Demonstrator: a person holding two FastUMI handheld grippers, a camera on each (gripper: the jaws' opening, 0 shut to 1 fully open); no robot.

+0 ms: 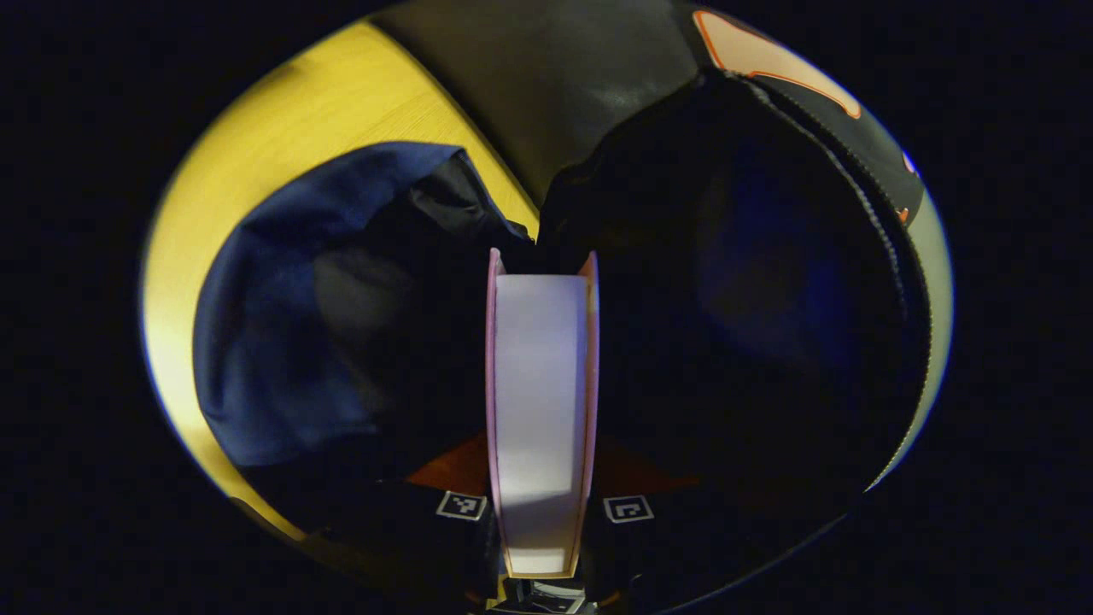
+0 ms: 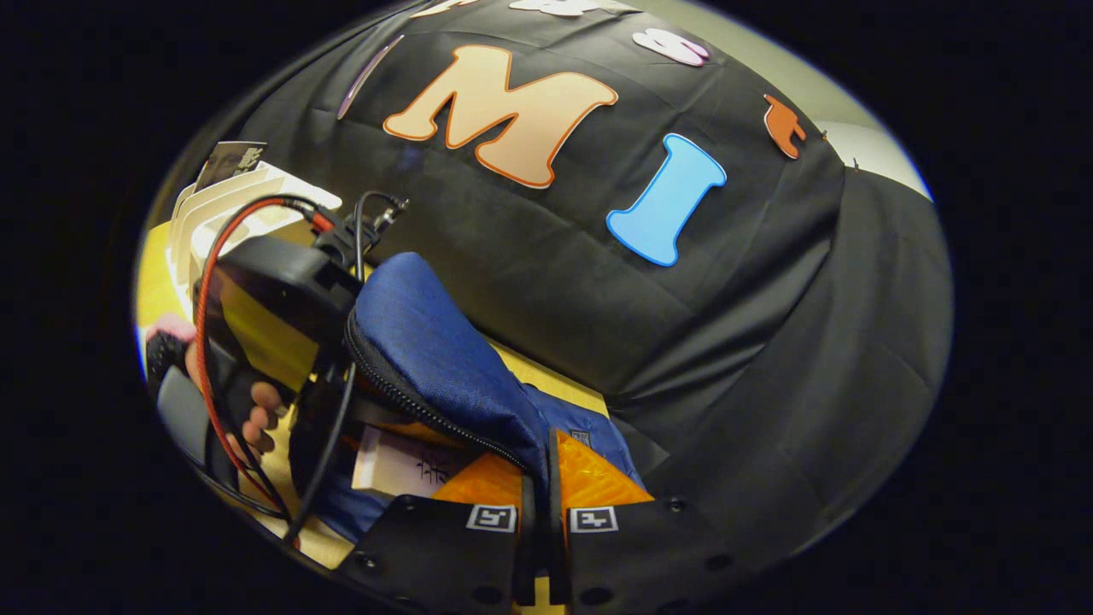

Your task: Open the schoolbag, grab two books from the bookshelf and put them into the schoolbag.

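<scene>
Left gripper (image 1: 541, 521) points down into the open schoolbag (image 1: 282, 342) on the yellow worktop (image 1: 282, 128). Fingers pinch a book (image 1: 541, 393) edge-on between them, long axis running straight ahead into the dark interior. Right gripper (image 2: 541, 512) fingers pinch the schoolbag's blue flap by its zipper edge, holding it up.

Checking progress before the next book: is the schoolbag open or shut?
Open. The right gripper holds up the schoolbag flap by its unzipped edge; the left gripper carries a book into the mouth.
</scene>
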